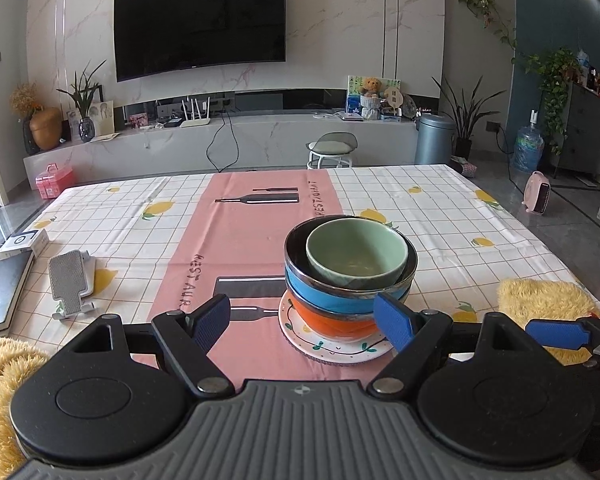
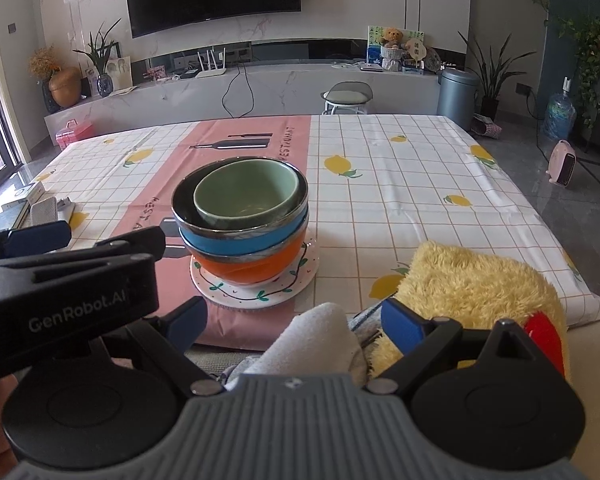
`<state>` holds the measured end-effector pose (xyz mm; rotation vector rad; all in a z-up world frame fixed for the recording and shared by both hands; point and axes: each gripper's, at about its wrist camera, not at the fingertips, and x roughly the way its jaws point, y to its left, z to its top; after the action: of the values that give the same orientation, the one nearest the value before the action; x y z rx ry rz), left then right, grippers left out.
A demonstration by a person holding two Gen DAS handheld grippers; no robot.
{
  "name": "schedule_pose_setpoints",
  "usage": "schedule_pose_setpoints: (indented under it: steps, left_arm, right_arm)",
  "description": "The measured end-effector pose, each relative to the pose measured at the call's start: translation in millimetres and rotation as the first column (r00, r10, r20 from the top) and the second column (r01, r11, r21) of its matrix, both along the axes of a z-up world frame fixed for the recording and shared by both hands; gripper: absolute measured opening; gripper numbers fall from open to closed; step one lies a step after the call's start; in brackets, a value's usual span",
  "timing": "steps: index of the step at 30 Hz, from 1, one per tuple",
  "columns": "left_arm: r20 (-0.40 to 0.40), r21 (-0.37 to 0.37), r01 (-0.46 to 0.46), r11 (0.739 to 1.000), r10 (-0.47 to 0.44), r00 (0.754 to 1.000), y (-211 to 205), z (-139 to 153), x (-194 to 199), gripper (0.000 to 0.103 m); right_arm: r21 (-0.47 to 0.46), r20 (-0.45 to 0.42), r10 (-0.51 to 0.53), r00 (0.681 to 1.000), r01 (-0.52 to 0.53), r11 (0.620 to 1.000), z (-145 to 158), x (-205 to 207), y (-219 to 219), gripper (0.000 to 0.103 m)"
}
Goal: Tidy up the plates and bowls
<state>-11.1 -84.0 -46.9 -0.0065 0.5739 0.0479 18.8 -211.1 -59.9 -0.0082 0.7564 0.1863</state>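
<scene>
A white plate with a leaf pattern [image 1: 336,350] [image 2: 256,294] lies on the pink runner. On it stands a stack: an orange bowl [image 1: 332,326] [image 2: 252,266], a blue bowl [image 1: 332,296] [image 2: 240,240] and a small green bowl [image 1: 356,250] [image 2: 246,198] nested on top. My left gripper [image 1: 302,324] is open and empty, just in front of the stack, not touching it. My right gripper [image 2: 294,322] is open and empty, low at the table's front edge, behind the stack. The left gripper's body [image 2: 66,280] crosses the right wrist view.
The table has a lemon-check cloth [image 2: 400,184]. A yellow fluffy cloth [image 2: 476,280] [image 1: 540,300] lies at the front right. A grey phone stand [image 1: 68,280], a white box [image 1: 24,242] and a dark book [image 1: 0,292] sit at the left edge. A stool [image 1: 332,150] stands beyond the table.
</scene>
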Motion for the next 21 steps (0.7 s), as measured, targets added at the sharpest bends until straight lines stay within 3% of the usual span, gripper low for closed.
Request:
schedule_pose_setpoints:
  steps: [21]
  left_arm:
    - [0.001,0.002,-0.012,1.000,0.012,1.000,-0.6,-0.1,-2.9,0.096]
  right_arm:
    - [-0.004,0.002,-0.012,1.000,0.012,1.000,-1.2,-1.1,2.6,0.092]
